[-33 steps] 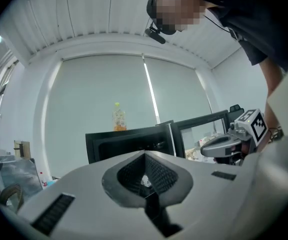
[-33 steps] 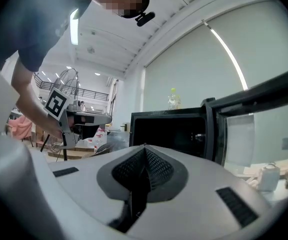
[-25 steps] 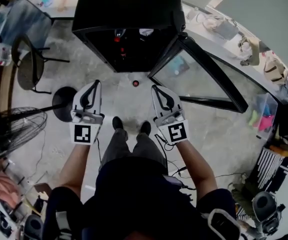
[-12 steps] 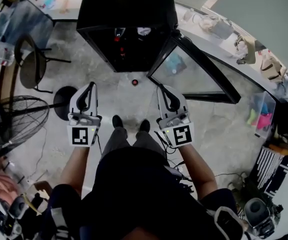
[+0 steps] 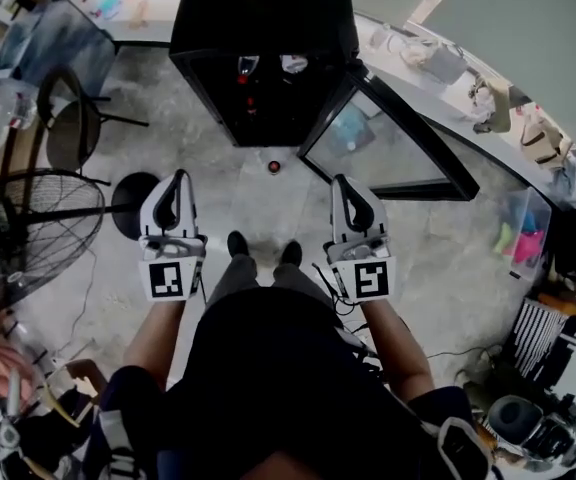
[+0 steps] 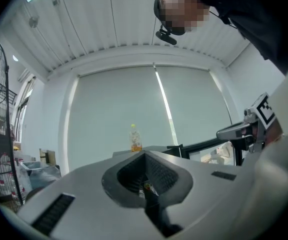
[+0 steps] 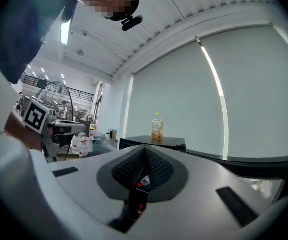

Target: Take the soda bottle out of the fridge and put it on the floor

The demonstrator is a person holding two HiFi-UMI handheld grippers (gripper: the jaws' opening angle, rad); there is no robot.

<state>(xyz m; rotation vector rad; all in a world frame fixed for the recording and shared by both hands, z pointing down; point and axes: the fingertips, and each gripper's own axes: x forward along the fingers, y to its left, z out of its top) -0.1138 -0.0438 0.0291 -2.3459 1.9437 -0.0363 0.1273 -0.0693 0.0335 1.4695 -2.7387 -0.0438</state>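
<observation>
Standing before a black fridge [image 5: 258,28] with its glass door [image 5: 388,148] swung wide to the right, a person holds two grippers level over a concrete floor [image 5: 218,193]. The soda bottle [image 5: 273,166], seen from above as a red cap, sits on the floor just in front of the open fridge. It lies between the cabinet and the person's shoes [image 5: 236,245], well apart from both grippers.

The left gripper [image 5: 177,178] has its jaws pressed together with nothing pinched between them, as the left gripper view shows. The right gripper [image 5: 341,182] is likewise closed and empty. Each points toward the fridge, one on either side of the bottle.

Both gripper views catch a second bottle [image 7: 157,125] of orange drink standing on top of the fridge against a pale window blind [image 7: 184,84]. A standing fan [image 5: 28,238] fills the left edge of the head view.
</observation>
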